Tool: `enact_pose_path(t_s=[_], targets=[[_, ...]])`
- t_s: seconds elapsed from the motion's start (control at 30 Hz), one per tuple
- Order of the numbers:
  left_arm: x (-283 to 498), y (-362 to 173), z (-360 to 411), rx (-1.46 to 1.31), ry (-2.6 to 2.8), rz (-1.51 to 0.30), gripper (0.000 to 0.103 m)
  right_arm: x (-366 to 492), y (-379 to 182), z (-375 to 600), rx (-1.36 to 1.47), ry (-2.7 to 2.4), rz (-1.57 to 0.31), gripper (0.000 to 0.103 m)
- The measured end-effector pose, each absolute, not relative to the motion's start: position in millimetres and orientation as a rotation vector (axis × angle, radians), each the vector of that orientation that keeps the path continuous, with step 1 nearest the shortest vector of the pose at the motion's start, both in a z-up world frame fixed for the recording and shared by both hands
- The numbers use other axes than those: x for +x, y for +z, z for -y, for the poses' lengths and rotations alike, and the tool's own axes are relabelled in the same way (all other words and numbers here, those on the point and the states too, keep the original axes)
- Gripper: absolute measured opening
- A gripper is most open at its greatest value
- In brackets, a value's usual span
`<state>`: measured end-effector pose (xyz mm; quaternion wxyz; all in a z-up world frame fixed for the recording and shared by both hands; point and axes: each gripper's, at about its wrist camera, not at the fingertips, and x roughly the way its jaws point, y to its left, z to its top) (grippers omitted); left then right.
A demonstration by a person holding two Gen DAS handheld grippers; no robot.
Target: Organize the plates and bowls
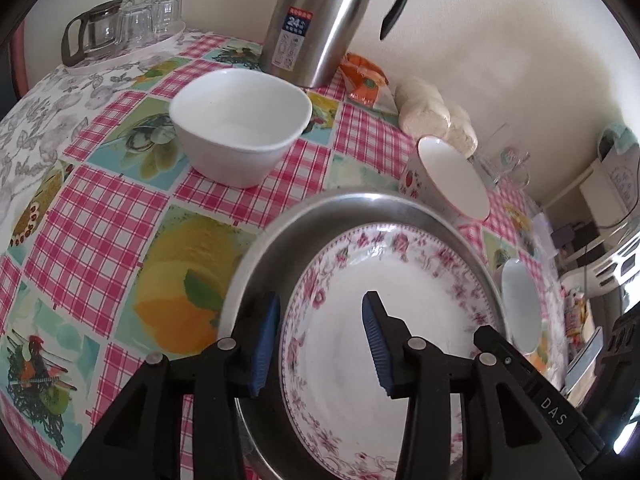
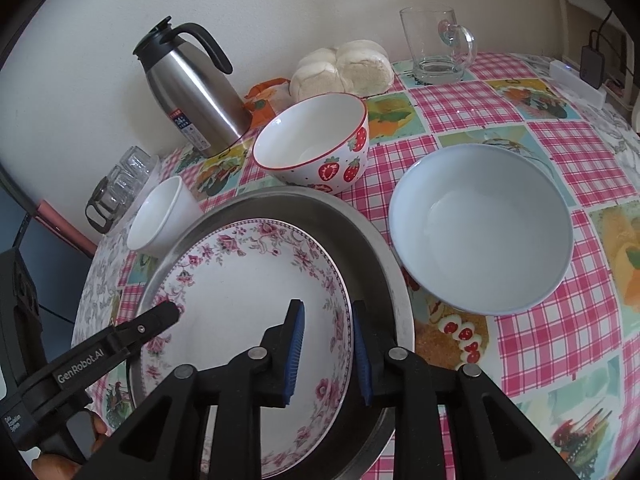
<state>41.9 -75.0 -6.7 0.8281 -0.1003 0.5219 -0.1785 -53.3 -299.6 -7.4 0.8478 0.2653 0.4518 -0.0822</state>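
Floral plate (image 2: 240,308) lies nested in the steel pan (image 2: 372,248), its glazed rim flat. Right gripper (image 2: 326,354) straddles the 3 o'clock rim, released; left gripper (image 1: 320,344) likewise at 9 o'clock. Pale blue bowl (image 2: 480,228), smooth and round, sits on the tabletop (image 2: 560,340) at 2 o'clock, nearest the right hand.

I see the plate (image 2: 240,300) lying in the metal pan (image 2: 372,248) on the tabletop (image 2: 520,340). Two bowls (image 2: 480,228) stand right of the pan, the flask (image 2: 192,92) behind
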Motion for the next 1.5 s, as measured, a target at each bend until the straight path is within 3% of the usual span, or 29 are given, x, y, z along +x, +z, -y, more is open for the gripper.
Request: enact_pose_path(t_s=[0.2,0.63,0.7,0.77,0.8,1.07,1.13,1.27,1.5], targets=[[40.5,0.2,73.0,-0.22,-0.365,-1.087,0.045,-56.7,0.8,301.9,0.555,-0.18,-0.919,0.043],[37.4,25.9,67.0,-0.263,-0.369,-1.025,0.045,-65.4,15.0,312.4,0.605,-0.185,-0.848,0.043],[33.9,33.0,69.8,-0.229,-0.363,-1.003,0.049,-66.6,19.1,312.5,0.598,-0.19,-0.832,0.044],[31.5,35.3,74.2,-0.186,-0.351,-0.999,0.062,-67.6,21.9,311.3,0.579,-0.199,-0.823,0.051],[31.5,34.7,75.7,-0.169,-0.348,-1.003,0.063,-67.9,22.4,310.7,0.568,-0.206,-0.823,0.058],[29.9,23.9,89.2,-0.06,-0.32,-1.051,0.079,-68.0,18.8,310.5,0.518,-0.237,-0.844,0.078],[28.5,23.9,92.1,-0.041,-0.318,-1.044,0.088,-68.0,18.4,311.1,0.513,-0.24,-0.842,0.088],[26.8,26.0,97.5,-0.016,-0.312,-1.017,0.092,-67.4,17.8,311.2,0.497,-0.245,-0.838,0.102],[30.5,27.3,105.8,0.008,-0.294,-0.971,0.095,-65.6,16.7,314.9,0.484,-0.259,-0.83,0.103]])
